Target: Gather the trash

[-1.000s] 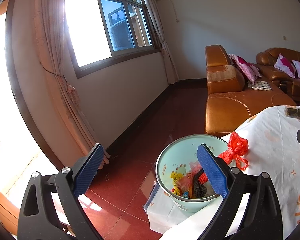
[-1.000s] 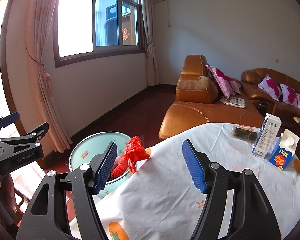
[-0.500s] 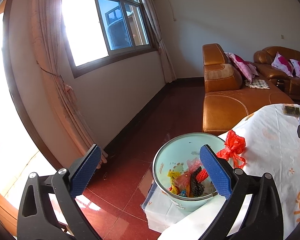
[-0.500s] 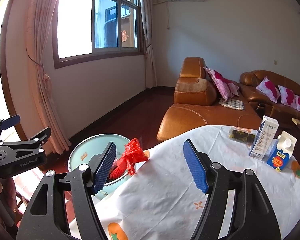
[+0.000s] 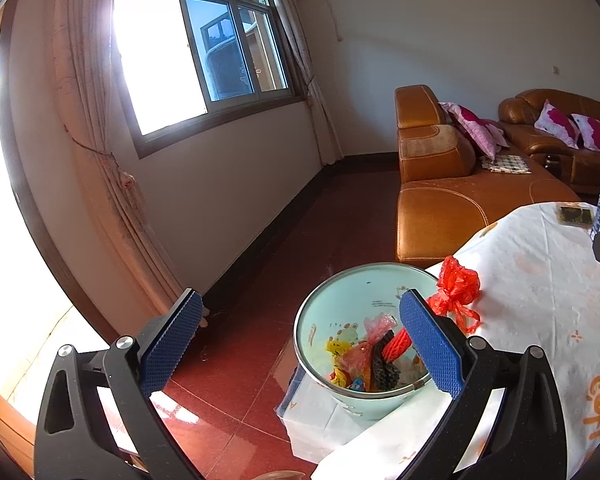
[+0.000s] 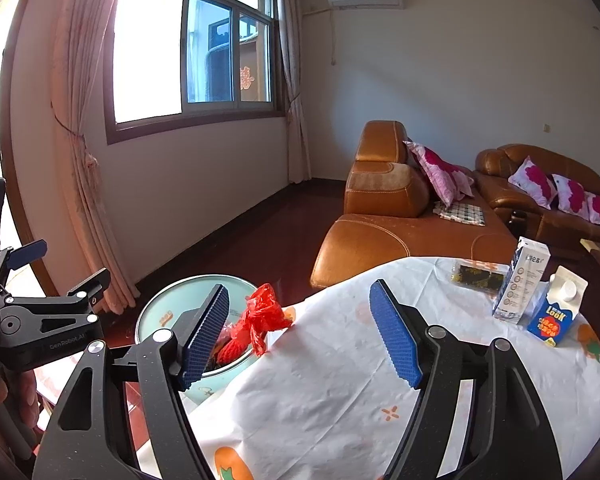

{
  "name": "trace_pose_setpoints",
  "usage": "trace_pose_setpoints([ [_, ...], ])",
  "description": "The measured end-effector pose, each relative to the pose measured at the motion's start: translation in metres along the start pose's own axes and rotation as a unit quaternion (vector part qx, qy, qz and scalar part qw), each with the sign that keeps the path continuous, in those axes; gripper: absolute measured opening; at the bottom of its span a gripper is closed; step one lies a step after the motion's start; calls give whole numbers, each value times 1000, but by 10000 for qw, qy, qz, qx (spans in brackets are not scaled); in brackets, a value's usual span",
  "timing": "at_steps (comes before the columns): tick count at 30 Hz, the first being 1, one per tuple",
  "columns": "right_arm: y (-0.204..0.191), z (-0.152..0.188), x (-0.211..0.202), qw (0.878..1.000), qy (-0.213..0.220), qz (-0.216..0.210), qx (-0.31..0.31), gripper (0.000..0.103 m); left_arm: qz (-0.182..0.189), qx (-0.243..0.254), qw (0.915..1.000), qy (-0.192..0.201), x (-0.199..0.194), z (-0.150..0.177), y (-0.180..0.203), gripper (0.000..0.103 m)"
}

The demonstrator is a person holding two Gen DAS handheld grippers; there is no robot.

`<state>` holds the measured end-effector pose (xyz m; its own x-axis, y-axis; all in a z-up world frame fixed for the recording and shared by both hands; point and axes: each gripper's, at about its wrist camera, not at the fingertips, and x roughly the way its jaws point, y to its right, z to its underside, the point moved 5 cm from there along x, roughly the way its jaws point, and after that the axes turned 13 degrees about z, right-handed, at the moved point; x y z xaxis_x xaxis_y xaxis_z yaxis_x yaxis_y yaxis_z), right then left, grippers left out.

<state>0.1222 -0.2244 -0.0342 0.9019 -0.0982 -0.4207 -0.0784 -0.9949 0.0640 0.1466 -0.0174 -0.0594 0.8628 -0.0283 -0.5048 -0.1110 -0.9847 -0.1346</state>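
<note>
A pale green basin (image 5: 340, 296) (image 6: 160, 300) sits beside the table's edge and holds several bits of coloured trash (image 5: 374, 354). A crumpled red plastic bag (image 5: 456, 288) (image 6: 262, 314) lies on the white tablecloth (image 6: 340, 380) right at that edge, next to the basin. My left gripper (image 5: 300, 344) is open over the floor and basin with nothing between its fingers. My right gripper (image 6: 300, 332) hovers over the table edge, its jaws opening and nothing between them; the red bag lies just beyond its left finger. The left gripper's body (image 6: 40, 320) shows at the right wrist view's left side.
On the table's far right stand a white-and-blue carton (image 6: 524, 280), a blue "Look" carton (image 6: 556, 312) and a dark flat packet (image 6: 478, 276). A brown leather sofa (image 6: 400, 220) with pink cushions is behind the table. Red tiled floor (image 5: 280, 248), curtains and a window lie to the left.
The right gripper's jaws have spread slightly wider. Both views have shifted only a little; the red bag and the basin lie where they were.
</note>
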Motion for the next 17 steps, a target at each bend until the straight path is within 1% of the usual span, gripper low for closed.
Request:
trace_pose_setpoints([
  [5,0,1,0,10000,-10,-6,-4,73,-48,29,10000,-10,1,1,-1,97],
  [12,6,6,1,9999,-68,59,-49,75,8,77,10000,-27,1,1,3,97],
  [16,24,15,3,9996,-156,215,-65,75,100,87,9999,-56,1,2,6,97],
  [17,36,20,4,9993,-211,303,-44,75,120,87,9999,-52,1,2,6,97],
])
